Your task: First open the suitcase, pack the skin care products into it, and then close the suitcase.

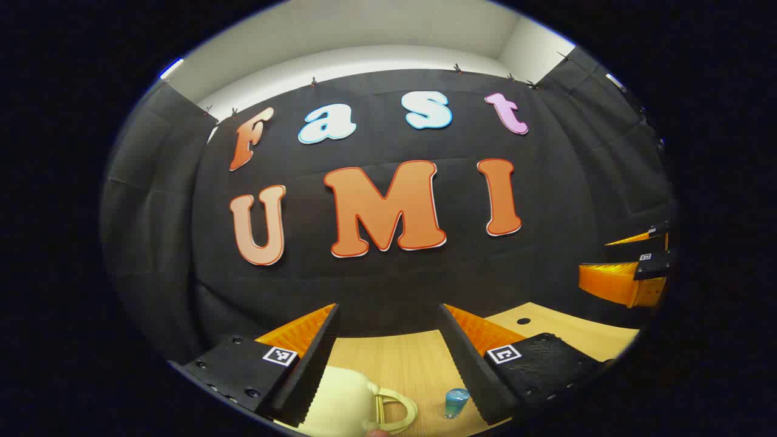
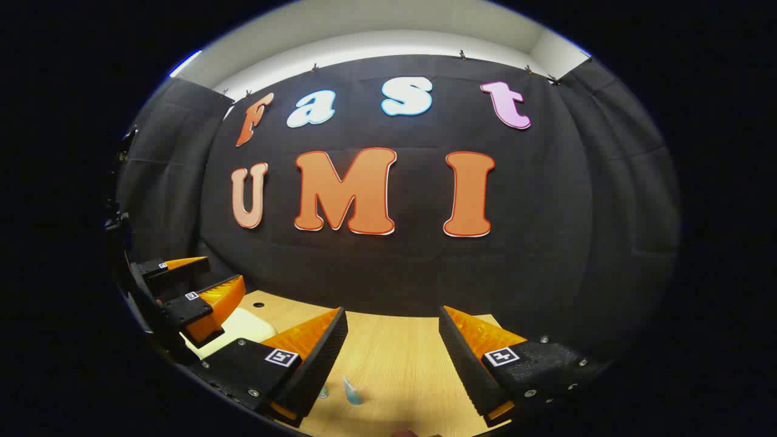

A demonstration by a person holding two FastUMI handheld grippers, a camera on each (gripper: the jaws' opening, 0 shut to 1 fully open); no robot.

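The left gripper (image 1: 388, 358) has two wedge-shaped fingers (image 1: 315, 358) with saw-toothed inner faces and ribbed outer sides. Behind each finger sits a textured block with round screws and a small square black-and-white marker. The right gripper (image 2: 391, 364) has the same build.

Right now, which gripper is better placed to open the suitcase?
Left, probably. The left gripper is open with the cream suitcase and its handle just below its fingers. The right gripper, also open, faces bare table and a small blue bottle.
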